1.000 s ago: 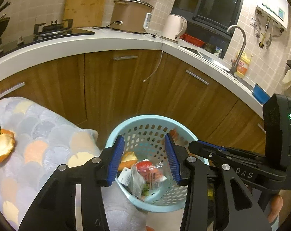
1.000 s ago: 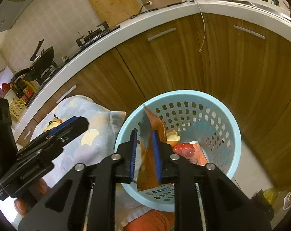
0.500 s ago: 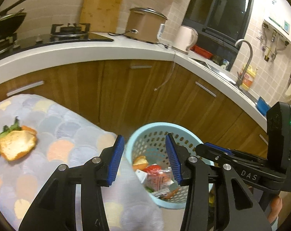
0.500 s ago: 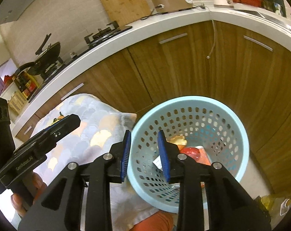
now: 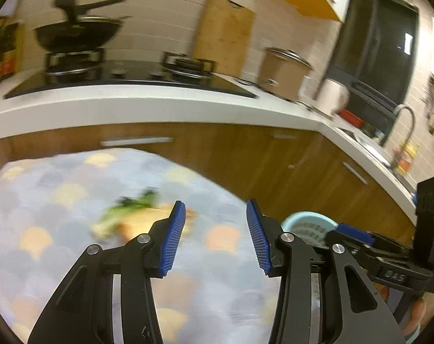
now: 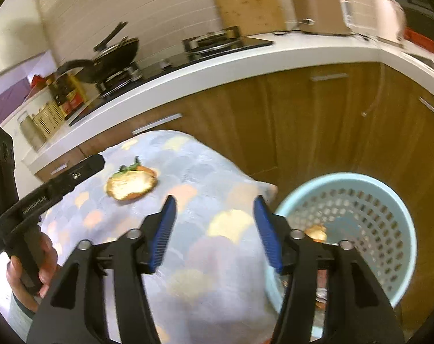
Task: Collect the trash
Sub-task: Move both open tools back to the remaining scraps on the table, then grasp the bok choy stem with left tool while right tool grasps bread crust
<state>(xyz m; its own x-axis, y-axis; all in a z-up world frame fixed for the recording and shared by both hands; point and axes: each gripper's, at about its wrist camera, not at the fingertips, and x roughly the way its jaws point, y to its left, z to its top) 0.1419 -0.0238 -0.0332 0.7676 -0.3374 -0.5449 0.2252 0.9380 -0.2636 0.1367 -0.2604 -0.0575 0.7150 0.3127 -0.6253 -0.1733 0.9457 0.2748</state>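
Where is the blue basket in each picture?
Left wrist view: the blue basket peeks out low on the right, mostly hidden behind the left gripper's right finger.
Right wrist view: it fills the lower right, right of the right gripper.
Shared landmark: the orange peel on the patterned cloth.

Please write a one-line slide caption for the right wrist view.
Open right gripper over patterned cloth, between orange peel and blue basket.

Orange peel point(image 6: 131, 185), pale pith up, green scrap at its 12 o'clock edge, lies flat on patterned cloth. Light-blue perforated basket point(image 6: 389, 200) upright at peel's 4 o'clock, trash inside.
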